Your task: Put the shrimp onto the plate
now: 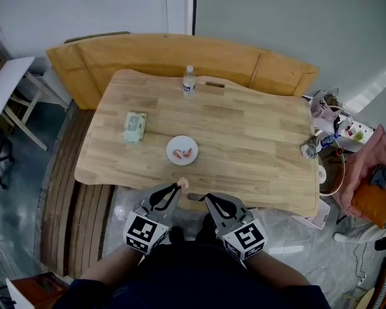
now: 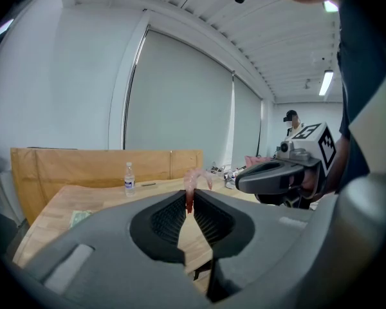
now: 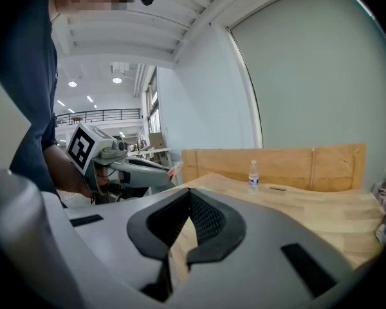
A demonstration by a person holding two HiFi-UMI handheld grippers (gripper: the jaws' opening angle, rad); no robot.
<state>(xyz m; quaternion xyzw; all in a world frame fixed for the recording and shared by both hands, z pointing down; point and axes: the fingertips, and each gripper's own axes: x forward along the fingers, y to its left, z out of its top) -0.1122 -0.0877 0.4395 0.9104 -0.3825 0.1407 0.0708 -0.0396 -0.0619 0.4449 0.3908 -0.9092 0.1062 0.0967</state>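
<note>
A white plate (image 1: 174, 158) lies near the middle of the wooden table (image 1: 244, 140), with two pink shrimp (image 1: 183, 152) on it. My left gripper (image 1: 180, 185) hangs over the table's near edge, shut on another pink shrimp (image 2: 192, 184) that sticks up from its tips. The same shrimp (image 1: 183, 183) shows pale pink at the tips in the head view. My right gripper (image 1: 204, 199) is beside it, shut with nothing between its jaws. In the right gripper view the left gripper (image 3: 170, 170) appears at the left.
A water bottle (image 1: 189, 82) stands at the table's far edge, a dark flat item (image 1: 215, 84) beside it. A green tissue pack (image 1: 134, 127) lies at the left. Cluttered items (image 1: 328, 131) and a person in pink (image 1: 373, 179) are at the right. A wooden bench (image 1: 180, 53) runs behind.
</note>
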